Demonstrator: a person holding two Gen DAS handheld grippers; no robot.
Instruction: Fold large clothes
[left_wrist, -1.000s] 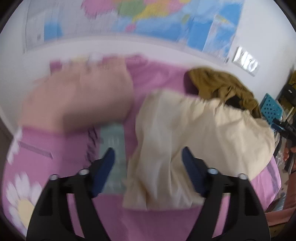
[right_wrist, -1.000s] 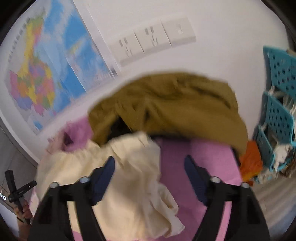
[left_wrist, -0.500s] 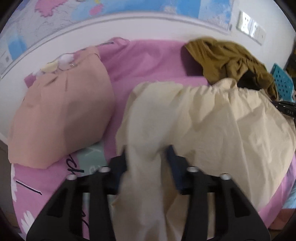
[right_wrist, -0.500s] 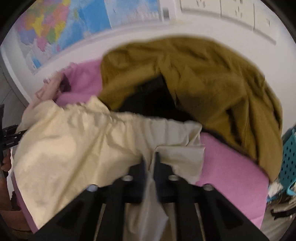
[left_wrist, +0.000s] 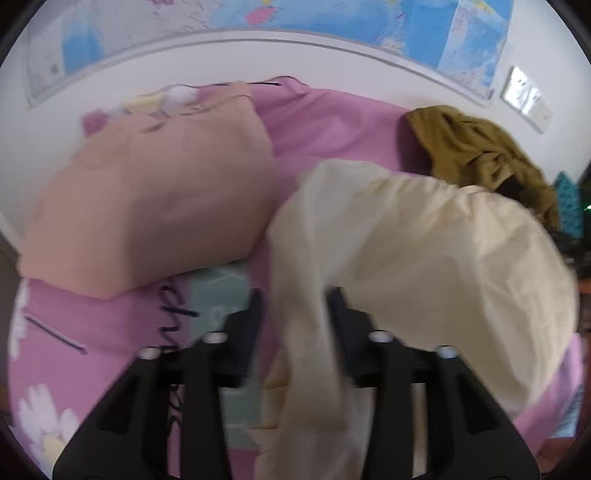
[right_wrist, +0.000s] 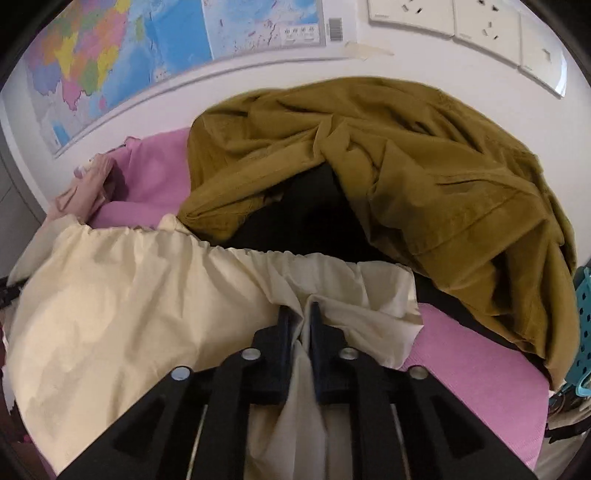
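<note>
A large cream garment (left_wrist: 424, 258) lies bunched on the pink bed sheet (left_wrist: 332, 118). A rope of this cloth runs between the fingers of my left gripper (left_wrist: 295, 306), and the jaws are opening around it. In the right wrist view the cream garment (right_wrist: 129, 295) spreads to the left with its gathered hem along the top. My right gripper (right_wrist: 300, 317) pinches a fold near the garment's right corner. Its narrow jaws are opening, with cloth still between the pads.
A folded peach garment (left_wrist: 147, 206) sits at the left. An olive garment (right_wrist: 406, 166) is heaped over something black (right_wrist: 303, 214) at the back right, against the wall with a map (right_wrist: 147, 48). A teal basket (right_wrist: 583, 314) stands off the bed's right edge.
Both grippers came down from wide open above the bed and closed on the cream garment. The cloth now stretches between them instead of lying in a loose heap.
</note>
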